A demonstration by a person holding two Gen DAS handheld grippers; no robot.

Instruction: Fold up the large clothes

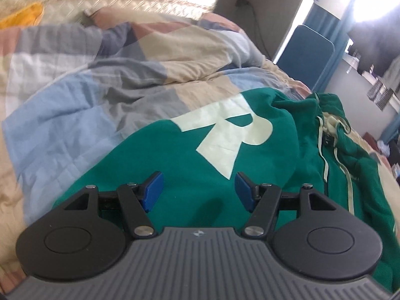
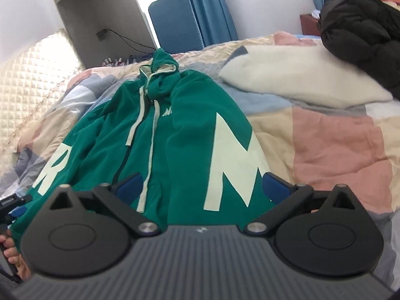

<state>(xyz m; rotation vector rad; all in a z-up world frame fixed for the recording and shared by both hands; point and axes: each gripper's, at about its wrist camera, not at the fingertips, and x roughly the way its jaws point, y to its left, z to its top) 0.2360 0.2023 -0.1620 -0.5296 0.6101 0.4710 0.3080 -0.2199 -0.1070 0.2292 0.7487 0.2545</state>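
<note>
While the green hoodie (image 2: 175,130) lies lengthwise ahead on the bed (image 2: 337,150), hood farthest, the right hand-held gripper (image 2: 203,187) is spread empty over its hem; the left hand-held gripper (image 1: 197,191) is likewise released.

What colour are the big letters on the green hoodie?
Pale cream; the letters on the hoodie show best in the right wrist view.

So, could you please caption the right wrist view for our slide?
Open right gripper above a green hoodie spread on a patchwork quilt.
</note>
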